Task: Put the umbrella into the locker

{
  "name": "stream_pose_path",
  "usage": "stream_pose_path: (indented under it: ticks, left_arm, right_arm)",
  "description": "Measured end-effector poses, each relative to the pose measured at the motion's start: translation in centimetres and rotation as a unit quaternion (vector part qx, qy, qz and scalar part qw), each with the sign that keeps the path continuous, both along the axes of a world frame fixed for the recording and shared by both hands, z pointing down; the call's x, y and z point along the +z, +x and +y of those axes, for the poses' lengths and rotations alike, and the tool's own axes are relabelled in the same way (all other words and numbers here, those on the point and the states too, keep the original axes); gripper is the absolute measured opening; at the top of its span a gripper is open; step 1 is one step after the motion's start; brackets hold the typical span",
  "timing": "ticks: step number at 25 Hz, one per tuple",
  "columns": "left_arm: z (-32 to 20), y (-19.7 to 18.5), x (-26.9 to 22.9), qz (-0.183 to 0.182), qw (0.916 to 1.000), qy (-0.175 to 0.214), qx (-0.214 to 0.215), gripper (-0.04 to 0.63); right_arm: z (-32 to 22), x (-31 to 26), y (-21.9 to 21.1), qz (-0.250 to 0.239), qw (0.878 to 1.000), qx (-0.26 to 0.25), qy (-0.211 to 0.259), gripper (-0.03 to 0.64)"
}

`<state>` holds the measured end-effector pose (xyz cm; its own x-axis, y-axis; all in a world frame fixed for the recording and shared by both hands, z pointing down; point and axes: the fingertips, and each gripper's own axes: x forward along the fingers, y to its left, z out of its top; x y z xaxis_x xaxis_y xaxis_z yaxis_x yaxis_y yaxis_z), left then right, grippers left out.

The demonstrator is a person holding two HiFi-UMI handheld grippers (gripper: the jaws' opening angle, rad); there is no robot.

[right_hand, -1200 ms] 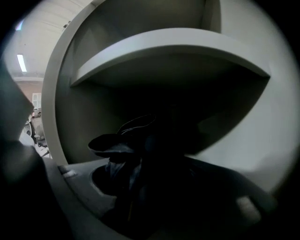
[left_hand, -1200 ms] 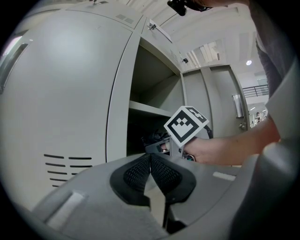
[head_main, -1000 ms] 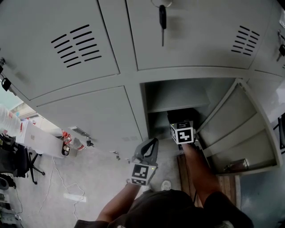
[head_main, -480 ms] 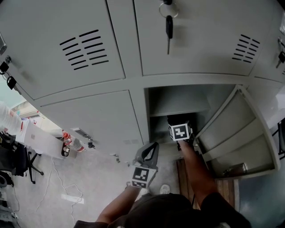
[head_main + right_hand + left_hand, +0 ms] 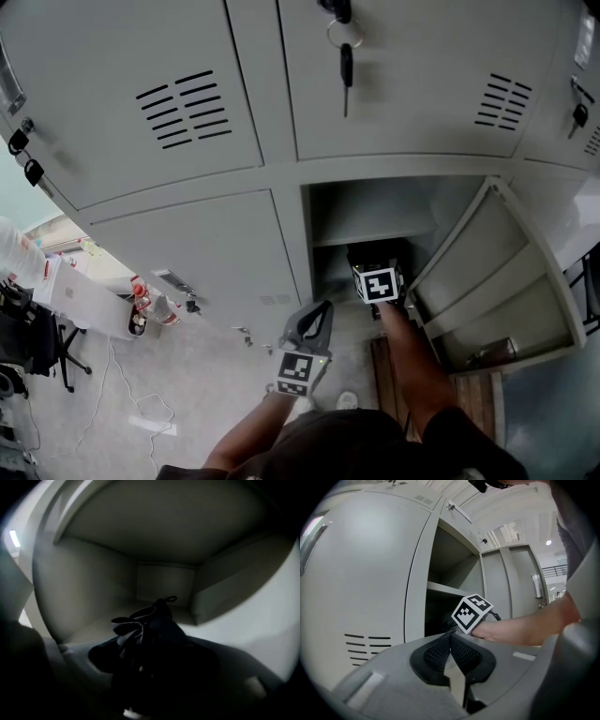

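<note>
Spreading over the last moment, the jaws of the right gripper [image 5: 375,255] have just been opening and now stand wide, while the left gripper [image 5: 322,307] has kept its place below and outside the open compartment.

A bank of pale grey sheet-metal lockers [image 5: 187,225] fills most of the head view, its flat doors smooth and matte, the upper ones cut with slanted rows of louvre slots [image 5: 183,108]. One lower door [image 5: 487,272] hangs open to the right, its inner face ribbed with folded stiffening strips. Behind it the compartment [image 5: 370,208] is a plain box crossed by a thin metal shelf [image 5: 445,588]. The right gripper reaches in beneath that shelf.

On the compartment floor lies the umbrella [image 5: 150,634], a dark folded bundle of soft creased fabric with a thin cord loop at its far end. Its near end sits between the right gripper's spread jaws, though the gloom hides whether the pads touch it.

The left gripper's jaws are closed tip to tip on nothing, their black inner pads finely meshed. Each gripper carries a white cube [image 5: 378,284] printed with blocky black square patterns. A black-headed key [image 5: 346,66] hangs on a ring from the upper door.
</note>
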<state>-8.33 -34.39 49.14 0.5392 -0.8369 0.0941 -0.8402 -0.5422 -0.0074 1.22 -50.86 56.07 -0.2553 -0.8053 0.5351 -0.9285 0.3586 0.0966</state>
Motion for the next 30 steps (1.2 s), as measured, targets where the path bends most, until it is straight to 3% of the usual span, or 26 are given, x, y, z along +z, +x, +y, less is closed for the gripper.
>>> stream_pose_path:
  ticks: [18, 25, 30]
  left_arm:
    - [0.3, -0.7, -1.7, 0.007, 0.9998, 0.017, -0.006, 0.006]
    - [0.5, -0.5, -2.6, 0.011, 0.9996, 0.025, -0.008, 0.006]
    - [0.7, -0.3, -3.1, 0.015, 0.9994, 0.03, -0.008, 0.006]
  right_arm:
    - [10.5, -7.7, 0.3, -0.038, 0.992, -0.036, 0.117, 0.319]
    - [13.1, -9.8, 0.9, -0.044, 0.987, -0.035, 0.151, 0.236]
    - [14.0, -10.4, 1.2, -0.049, 0.986, -0.03, 0.154, 0.125]
